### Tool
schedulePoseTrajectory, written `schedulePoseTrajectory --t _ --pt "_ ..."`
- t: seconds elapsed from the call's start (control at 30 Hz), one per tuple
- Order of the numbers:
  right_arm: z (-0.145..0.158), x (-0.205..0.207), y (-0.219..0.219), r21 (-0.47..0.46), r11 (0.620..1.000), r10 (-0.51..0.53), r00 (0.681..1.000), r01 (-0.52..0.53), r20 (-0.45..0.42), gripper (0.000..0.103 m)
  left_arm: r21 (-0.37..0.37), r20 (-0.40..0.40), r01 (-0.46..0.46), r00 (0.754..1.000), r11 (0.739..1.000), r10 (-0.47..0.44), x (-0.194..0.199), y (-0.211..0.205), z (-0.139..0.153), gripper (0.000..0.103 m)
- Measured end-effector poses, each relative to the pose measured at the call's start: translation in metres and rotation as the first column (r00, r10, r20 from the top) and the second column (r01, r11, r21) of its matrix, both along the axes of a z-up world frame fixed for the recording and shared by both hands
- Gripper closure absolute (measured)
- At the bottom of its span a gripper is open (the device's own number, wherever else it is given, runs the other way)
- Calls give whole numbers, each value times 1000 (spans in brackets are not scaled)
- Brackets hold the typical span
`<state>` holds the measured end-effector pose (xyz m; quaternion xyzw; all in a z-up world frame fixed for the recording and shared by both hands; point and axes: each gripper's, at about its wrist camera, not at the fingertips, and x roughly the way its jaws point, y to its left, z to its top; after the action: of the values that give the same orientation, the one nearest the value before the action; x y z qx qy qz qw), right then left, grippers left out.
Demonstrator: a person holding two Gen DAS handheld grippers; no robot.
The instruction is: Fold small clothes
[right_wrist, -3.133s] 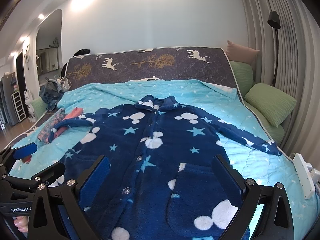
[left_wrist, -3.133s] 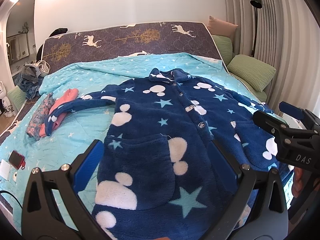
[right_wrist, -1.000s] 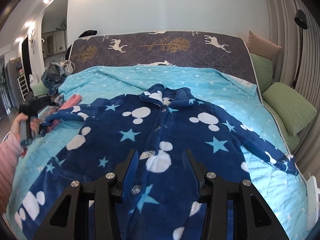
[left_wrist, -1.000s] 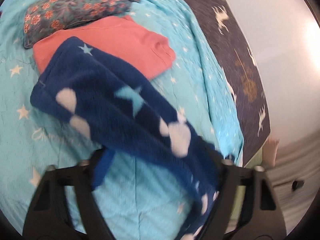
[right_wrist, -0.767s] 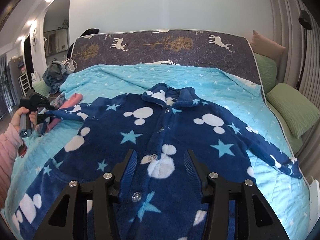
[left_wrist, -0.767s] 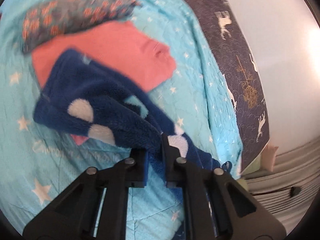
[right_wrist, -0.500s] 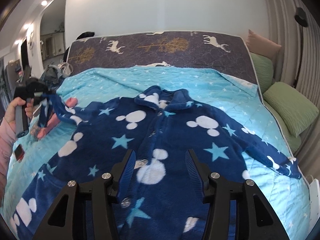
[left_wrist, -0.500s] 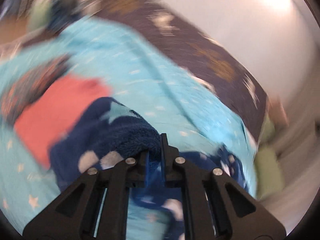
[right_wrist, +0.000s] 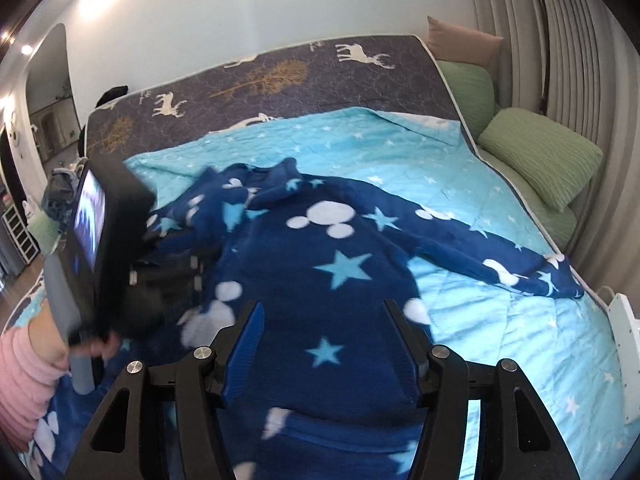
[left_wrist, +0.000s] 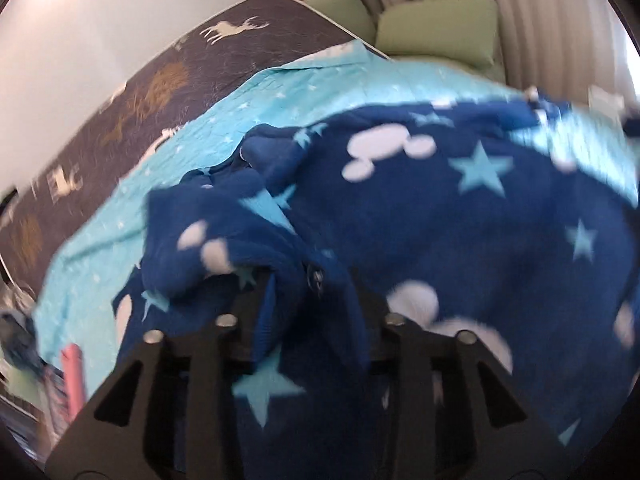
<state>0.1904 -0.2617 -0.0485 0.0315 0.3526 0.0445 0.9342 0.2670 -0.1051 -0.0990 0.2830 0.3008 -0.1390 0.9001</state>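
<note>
A navy fleece coat point(right_wrist: 340, 264) with white mouse heads and light blue stars lies front up on the turquoise bedspread point(right_wrist: 400, 144). My left gripper point(left_wrist: 312, 284) is shut on the coat's left sleeve point(left_wrist: 208, 240) and holds it over the coat's chest; it also shows in the right wrist view point(right_wrist: 168, 276). My right gripper point(right_wrist: 320, 340) is open and empty above the coat's lower body. The right sleeve point(right_wrist: 520, 268) lies stretched out toward the bed's right edge.
A dark headboard panel with deer point(right_wrist: 280, 76) stands behind. Green pillows point(right_wrist: 540, 156) lie at the right. Folded pink and floral clothes point(left_wrist: 72, 376) lie at the bed's left edge. A white power strip point(right_wrist: 624, 332) sits at the right edge.
My left gripper closed on the left sleeve near the folded clothes, lifted it and swung it right across the coat's chest. My right gripper stayed open above the coat.
</note>
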Motion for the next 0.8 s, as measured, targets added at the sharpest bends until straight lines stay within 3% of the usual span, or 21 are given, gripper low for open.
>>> schedulePoseTrajectory --t 0.07,0.13,0.23,0.33,0.4,0.5,0.63,0.7,0.8 --pt "-2 6 -4 3 1000 12 1000 -12 -16 41 -22 -11 -11 1000 1000 11 -6 7 6 60" --pt "-5 16 -3 20 999 37 999 -36 -38 41 -65 -18 -21 1000 998 20 -14 24 15 47" --pt "-6 34 9 44 994 101 993 -98 -66 41 -79 4 -32 999 996 32 -22 44 24 43" --pt "2 47 38 -36 980 196 980 -198 -40 40 -140 -6 -112 994 984 112 -23 78 30 37" --pt "7 58 65 -94 956 277 961 -277 -20 40 -164 -17 -210 977 964 210 -15 105 28 37" --pt "7 82 111 -144 905 401 916 -401 -27 41 -160 -51 -375 927 913 372 -2 145 16 37" --pt "-10 116 181 -248 829 498 863 -502 -83 41 -184 -129 -473 880 861 456 8 182 1 37" --pt "-21 129 209 -338 796 498 861 -502 -105 41 -189 -172 -516 855 835 489 15 192 -8 37" --pt "-43 153 237 -454 769 437 888 -450 -140 42 -185 -223 -561 824 807 521 23 199 -19 36"
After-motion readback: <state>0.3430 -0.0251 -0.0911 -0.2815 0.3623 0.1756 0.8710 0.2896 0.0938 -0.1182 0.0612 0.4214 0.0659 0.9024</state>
